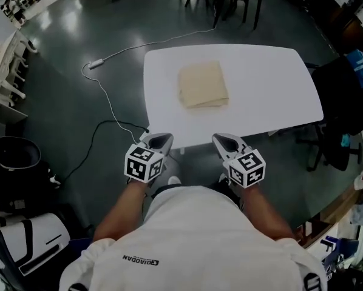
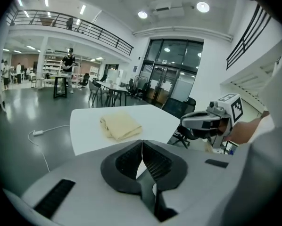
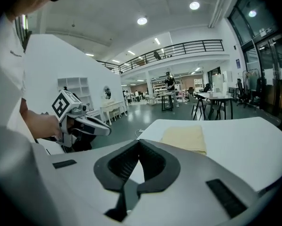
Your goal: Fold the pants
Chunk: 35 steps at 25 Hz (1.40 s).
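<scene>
Jaws pressed together and empty, the left gripper (image 1: 159, 143) and right gripper (image 1: 228, 143) hang short of the white table (image 1: 272, 96), whose folded beige pants (image 1: 203, 85) lie well ahead between them, slightly nearer the right.

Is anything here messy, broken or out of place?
Nothing really stands out. The folded pants lie flat on the white table, with nothing spilled or damaged. The only untidy thing is a loose white cable that snakes across the floor beside the table.
</scene>
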Tool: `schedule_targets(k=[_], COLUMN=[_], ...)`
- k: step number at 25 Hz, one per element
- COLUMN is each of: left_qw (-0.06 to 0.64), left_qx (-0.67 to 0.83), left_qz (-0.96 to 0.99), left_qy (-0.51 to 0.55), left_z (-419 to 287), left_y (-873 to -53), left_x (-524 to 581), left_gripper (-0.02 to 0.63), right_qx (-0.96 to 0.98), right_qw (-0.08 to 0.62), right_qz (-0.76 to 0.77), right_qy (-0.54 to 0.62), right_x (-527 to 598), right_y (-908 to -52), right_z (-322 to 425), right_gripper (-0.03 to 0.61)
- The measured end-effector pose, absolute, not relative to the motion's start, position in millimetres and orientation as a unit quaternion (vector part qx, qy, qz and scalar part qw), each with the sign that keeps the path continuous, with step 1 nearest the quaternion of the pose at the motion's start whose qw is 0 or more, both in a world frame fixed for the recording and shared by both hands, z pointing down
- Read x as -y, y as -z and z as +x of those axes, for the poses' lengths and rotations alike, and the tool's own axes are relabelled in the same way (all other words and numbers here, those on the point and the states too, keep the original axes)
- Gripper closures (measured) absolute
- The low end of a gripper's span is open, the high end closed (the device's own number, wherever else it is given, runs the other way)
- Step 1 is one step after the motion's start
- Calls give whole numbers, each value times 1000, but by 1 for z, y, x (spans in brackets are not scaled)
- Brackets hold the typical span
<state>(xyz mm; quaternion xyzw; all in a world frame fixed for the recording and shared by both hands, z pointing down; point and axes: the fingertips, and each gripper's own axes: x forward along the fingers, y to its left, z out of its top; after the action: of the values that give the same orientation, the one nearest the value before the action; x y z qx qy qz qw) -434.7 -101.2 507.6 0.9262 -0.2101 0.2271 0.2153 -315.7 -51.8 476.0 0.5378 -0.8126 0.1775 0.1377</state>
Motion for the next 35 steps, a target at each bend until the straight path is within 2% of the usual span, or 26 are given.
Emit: schedule_targets(k=[6,21,35], left_qw=[179,172,189], left_qx=[174,151,188], left_qz=[942,945,939], left_qy=[-225,-232,-217], left_z=[-416,-412,-438], left_y=[-491,-491,-495], left_x=[104,98,106], left_gripper=[585,584,584], right_qx=[810,773,779], right_qw=[119,59,85], right_qz=[540,583,572], right_qy=[-195,-243,-243], right_x=[42,25,44], right_y=[-469,-483,-494], right_z=[-329,-302,-314], right_gripper=[560,560,560])
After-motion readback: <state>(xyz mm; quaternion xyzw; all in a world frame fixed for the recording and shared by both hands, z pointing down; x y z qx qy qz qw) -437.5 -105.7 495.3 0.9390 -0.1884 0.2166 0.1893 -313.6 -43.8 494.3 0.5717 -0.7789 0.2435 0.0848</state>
